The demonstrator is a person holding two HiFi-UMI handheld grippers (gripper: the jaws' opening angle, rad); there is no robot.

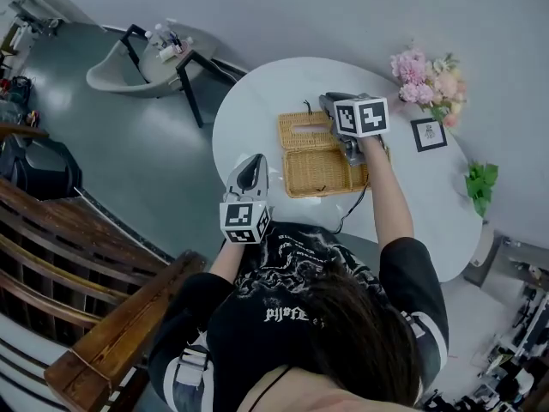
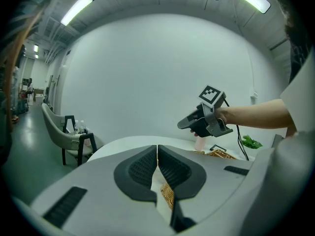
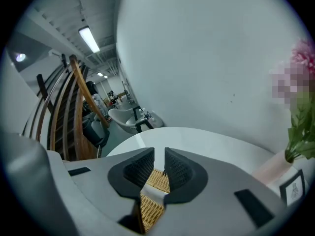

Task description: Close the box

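A woven wicker box (image 1: 319, 172) lies on the round white table (image 1: 257, 110), with its slotted lid (image 1: 302, 130) on the far side, seemingly folded back. My right gripper (image 1: 334, 106) hovers over the box's right part. In the right gripper view its jaws (image 3: 159, 156) stand a little apart, pressing on nothing, and wicker (image 3: 151, 200) shows below the gap. My left gripper (image 1: 250, 168) is held over the table's near left edge, left of the box. Its jaws (image 2: 157, 154) meet with nothing between them. The left gripper view also shows the right gripper (image 2: 189, 123) above the box (image 2: 221, 154).
Pink flowers (image 1: 426, 80), a small framed picture (image 1: 428, 133) and a green plant (image 1: 481, 183) stand at the table's right side. A black cable (image 1: 352, 209) hangs off the near edge. A pale chair (image 1: 129, 71) stands far left, a wooden stair railing (image 1: 86, 256) near left.
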